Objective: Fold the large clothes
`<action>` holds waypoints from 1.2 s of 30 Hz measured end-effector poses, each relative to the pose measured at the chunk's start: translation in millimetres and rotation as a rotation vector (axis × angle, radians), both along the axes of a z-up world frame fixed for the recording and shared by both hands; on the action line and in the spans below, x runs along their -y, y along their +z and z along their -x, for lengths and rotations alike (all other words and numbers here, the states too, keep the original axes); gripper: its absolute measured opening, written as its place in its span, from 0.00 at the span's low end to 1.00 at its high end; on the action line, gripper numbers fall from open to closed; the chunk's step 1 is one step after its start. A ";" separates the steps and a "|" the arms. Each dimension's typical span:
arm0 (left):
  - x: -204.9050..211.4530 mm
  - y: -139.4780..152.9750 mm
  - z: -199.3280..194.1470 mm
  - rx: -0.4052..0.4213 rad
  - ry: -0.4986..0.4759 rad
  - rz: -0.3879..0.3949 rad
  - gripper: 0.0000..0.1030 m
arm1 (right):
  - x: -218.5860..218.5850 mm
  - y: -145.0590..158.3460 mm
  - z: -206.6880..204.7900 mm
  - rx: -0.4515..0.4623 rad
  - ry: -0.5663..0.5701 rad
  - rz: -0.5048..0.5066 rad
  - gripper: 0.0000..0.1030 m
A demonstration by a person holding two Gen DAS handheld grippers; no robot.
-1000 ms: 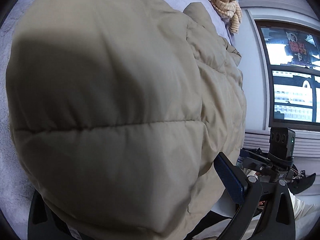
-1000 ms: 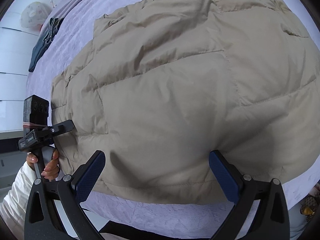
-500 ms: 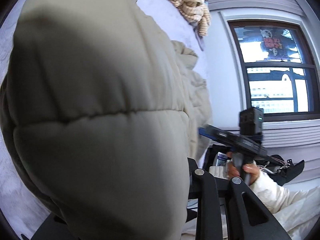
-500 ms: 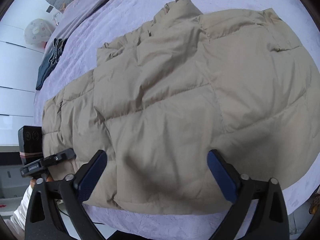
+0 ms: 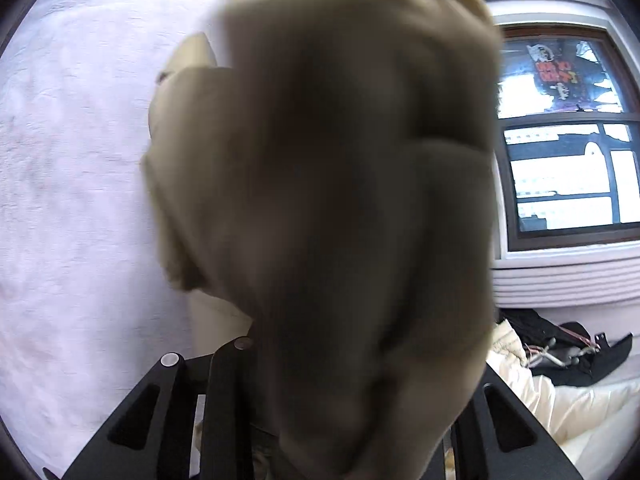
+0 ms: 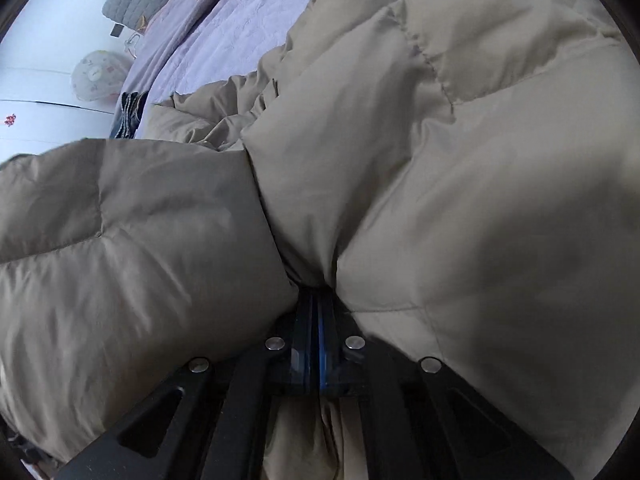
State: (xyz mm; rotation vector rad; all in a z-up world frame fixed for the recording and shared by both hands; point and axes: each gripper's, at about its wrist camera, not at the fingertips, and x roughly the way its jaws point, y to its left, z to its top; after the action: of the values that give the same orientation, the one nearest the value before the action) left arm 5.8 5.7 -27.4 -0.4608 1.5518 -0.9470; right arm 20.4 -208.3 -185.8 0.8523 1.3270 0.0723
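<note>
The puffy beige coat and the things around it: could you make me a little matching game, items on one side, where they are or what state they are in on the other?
Things:
1. puffy beige coat
2. right gripper
3. window
4. dark folded garment

Places or states:
A. in the wall, to the right of the lifted cloth in the left wrist view
B. pinched shut on a fold of cloth
C. at the far left edge of the lilac bedspread
D. spread over the bed, bunched up where it is gripped

Pairs: 1-D, 2-B, 3-A, 4-C
</note>
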 end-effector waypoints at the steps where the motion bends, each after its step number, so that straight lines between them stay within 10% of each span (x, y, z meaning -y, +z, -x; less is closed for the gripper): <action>1: 13.1 2.2 1.4 0.001 0.002 -0.015 0.30 | 2.3 -4.0 -1.0 0.000 0.004 -0.021 0.00; 10: 113.2 14.8 0.0 0.036 -0.109 -0.103 0.48 | 59.7 23.0 31.1 0.045 -0.027 -0.100 0.01; 14: 150.7 5.9 1.9 0.030 -0.180 -0.048 0.76 | 103.5 45.1 75.7 0.078 -0.126 -0.077 0.03; 22: 195.8 -34.2 8.1 0.018 -0.242 0.010 0.84 | 136.1 73.2 168.7 0.053 -0.268 0.021 0.04; 27: 221.2 -39.9 21.2 0.076 -0.269 -0.038 0.84 | 115.7 118.3 207.3 0.186 -0.232 -0.005 0.72; 33: 257.1 -39.9 12.4 0.140 -0.295 -0.091 0.84 | 75.3 127.1 188.7 0.238 -0.105 -0.075 0.73; 36: 261.8 -10.3 21.4 0.246 -0.285 -0.089 0.84 | 68.3 109.5 161.1 0.141 -0.141 0.067 0.73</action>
State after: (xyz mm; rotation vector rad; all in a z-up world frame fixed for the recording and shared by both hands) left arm -15.6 -256.1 -37.7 -0.0556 1.4482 -1.1022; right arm -140.7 -276.6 -76.2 0.8654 1.1282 -0.0224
